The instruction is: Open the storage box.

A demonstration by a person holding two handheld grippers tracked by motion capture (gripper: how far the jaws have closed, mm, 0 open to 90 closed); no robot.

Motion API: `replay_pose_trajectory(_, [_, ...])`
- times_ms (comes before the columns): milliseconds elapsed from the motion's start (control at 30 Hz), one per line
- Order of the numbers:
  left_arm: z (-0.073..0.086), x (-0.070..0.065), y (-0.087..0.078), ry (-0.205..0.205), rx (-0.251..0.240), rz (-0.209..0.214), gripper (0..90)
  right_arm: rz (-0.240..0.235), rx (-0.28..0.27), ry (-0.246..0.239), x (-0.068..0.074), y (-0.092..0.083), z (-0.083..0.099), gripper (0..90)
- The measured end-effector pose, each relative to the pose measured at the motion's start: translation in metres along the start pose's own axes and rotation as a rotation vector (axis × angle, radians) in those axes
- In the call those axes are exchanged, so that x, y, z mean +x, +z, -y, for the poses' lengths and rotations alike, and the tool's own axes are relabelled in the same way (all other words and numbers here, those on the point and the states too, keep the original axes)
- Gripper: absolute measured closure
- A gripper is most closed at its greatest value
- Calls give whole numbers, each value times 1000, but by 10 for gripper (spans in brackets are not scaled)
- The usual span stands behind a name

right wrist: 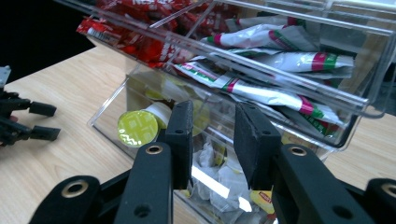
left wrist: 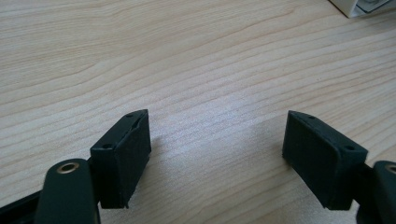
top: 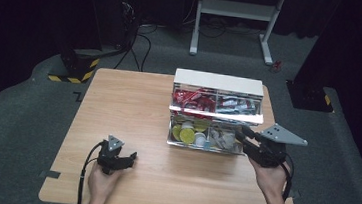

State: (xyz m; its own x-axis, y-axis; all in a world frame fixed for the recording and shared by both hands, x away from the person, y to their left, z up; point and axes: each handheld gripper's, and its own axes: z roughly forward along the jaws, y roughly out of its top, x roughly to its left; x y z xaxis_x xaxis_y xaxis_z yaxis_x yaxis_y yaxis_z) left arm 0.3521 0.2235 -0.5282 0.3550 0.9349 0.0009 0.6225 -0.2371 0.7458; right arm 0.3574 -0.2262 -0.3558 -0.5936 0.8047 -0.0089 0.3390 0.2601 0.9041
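Organizer: clear, two tiers, sachets above, pods below.
Right gripper: I hold it at the lower bin, jaws narrow, nothing visibly between.
Left gripper: wide, empty, parked on table.

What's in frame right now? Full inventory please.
table: 1, light wood, centre of the high view
organiser: 1, clear with white top, two tiers, on the table's far right part
red sachets: many, upper tier, left compartment
white sachets: several, white with red and green, upper tier, right compartment
capsules: several, yellow-green lids, lower tier, left compartment
pale packets: several, lower tier, right compartment
left gripper: 1, black, open over bare table
right gripper: 1, black, shut, nothing visible between jaws, at the lower tier
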Motion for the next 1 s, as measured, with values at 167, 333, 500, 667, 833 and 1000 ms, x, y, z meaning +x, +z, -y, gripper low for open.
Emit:
replay_pose_trajectory(167, [0,0,0,-1,-1,0,238,4,1,11,-2,3,-4,678])
replay_pose_trajectory(333, [0,0,0,0,0,0,238,12,14,7,-1,7,-7,675])
replay_pose_trajectory(500, [0,0,0,0,-1,1,238,18,12,8,-1,9,-11,674])
replay_pose_trajectory(667, [0,0,0,1,0,1,238,25,17,12,-3,12,-15,675])
replay_pose_trajectory(833, [0,0,0,1,1,1,238,24,18,19,-5,15,-16,676])
replay_pose_trajectory(1000, [1,-1,-1,-3,-3,-6,240,17,6,14,-5,16,-20,666])
